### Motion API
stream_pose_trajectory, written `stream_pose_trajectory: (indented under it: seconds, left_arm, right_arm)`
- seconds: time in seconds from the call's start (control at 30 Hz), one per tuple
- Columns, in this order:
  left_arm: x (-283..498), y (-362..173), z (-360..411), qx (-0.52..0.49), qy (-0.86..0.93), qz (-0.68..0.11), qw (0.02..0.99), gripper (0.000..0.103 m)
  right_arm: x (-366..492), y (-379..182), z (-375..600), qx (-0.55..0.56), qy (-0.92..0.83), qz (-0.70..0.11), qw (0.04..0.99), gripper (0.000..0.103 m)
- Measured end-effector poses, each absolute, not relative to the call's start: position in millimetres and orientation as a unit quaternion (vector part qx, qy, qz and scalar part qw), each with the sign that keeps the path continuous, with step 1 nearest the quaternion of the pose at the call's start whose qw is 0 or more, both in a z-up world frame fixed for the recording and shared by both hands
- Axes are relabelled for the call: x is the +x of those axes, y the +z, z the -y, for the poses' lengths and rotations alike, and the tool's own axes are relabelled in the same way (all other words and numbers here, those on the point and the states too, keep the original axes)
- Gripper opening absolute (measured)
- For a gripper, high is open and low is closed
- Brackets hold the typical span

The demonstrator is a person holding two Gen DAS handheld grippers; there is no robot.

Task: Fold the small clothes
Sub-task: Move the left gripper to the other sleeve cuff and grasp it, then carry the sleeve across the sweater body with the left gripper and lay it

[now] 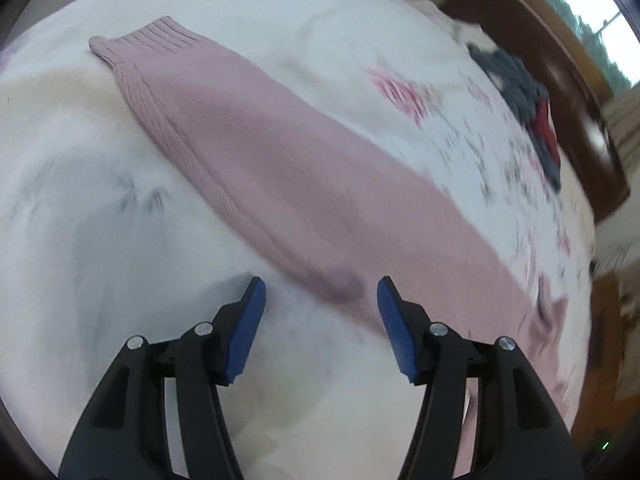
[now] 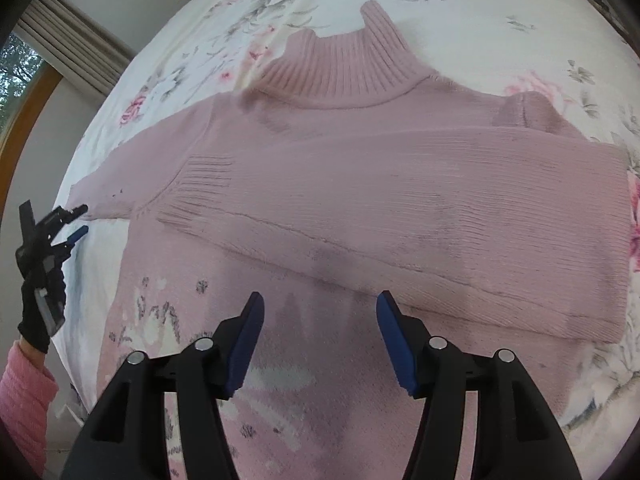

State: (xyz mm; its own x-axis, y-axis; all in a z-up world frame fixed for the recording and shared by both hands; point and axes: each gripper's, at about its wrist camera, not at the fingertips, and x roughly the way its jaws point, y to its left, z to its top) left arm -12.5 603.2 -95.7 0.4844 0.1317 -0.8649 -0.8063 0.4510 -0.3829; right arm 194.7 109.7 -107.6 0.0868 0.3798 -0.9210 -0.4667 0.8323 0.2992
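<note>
A pink knitted turtleneck sweater (image 2: 360, 184) lies flat on a flowered bedspread (image 2: 224, 36). One sleeve (image 2: 440, 224) is folded across the chest, its ribbed cuff (image 2: 204, 188) near the left side. The other sleeve (image 1: 256, 160) stretches out straight in the left wrist view, with its cuff (image 1: 148, 40) at the far end. My left gripper (image 1: 320, 296) hovers open just above this sleeve's near part, nothing between its fingers; it also shows as the left gripper (image 2: 78, 220) at the sleeve's end. My right gripper (image 2: 320, 308) is open above the sweater's patterned front.
A pile of dark blue and red clothes (image 1: 528, 100) lies on the bed's far right side, near a dark wooden headboard (image 1: 560, 80). A window (image 1: 588, 12) is behind it. A gloved hand with a pink sleeve (image 2: 24, 392) holds the left gripper.
</note>
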Motion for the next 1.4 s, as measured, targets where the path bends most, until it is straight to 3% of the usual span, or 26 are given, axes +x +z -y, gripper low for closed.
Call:
stream_pose_trajectory:
  seconds: [0.3, 0.33, 0.4, 0.47, 0.67, 1.13, 1.4]
  left_arm:
    - [-4.3, -103.7, -649.3, -0.453, 0.330, -0.345, 0.753, 0.054]
    - [-2.3, -101.9, -651.1, -0.447, 0.330, -0.344, 0.757, 0.051]
    - [1.2, -99.2, -651.4, -0.433, 0.327, -0.348, 0.764, 0.031]
    - [1.0, -93.6, -650.3, -0.419, 0.327, -0.350, 0.771, 0.019]
    - [1.8, -74.6, -640.0, -0.389, 0.321, -0.342, 0.793, 0.009]
    - [56.7, -12.6, -530.1, -0.329, 0.203, -0.312, 0.868, 0.008]
    - [103.1, -18.0, -449.1, -0.322, 0.128, -0.333, 0.877, 0.008]
  right_arm:
    - [199.7, -128.6, -109.4, -0.045, 0.275, -0.622, 0.732, 0.059]
    - [200.2, -130.1, -108.1, -0.043, 0.274, -0.624, 0.731, 0.059]
    - [200.3, -130.6, -106.2, -0.041, 0.275, -0.624, 0.730, 0.059]
    - [199.5, -129.7, -105.9, -0.040, 0.275, -0.623, 0.731, 0.059]
    - [195.4, -127.0, -104.0, -0.048, 0.273, -0.622, 0.732, 0.060]
    - [198.5, -112.8, -74.7, -0.025, 0.266, -0.610, 0.746, 0.060]
    - [198.7, -112.9, -64.5, -0.020, 0.264, -0.608, 0.748, 0.060]
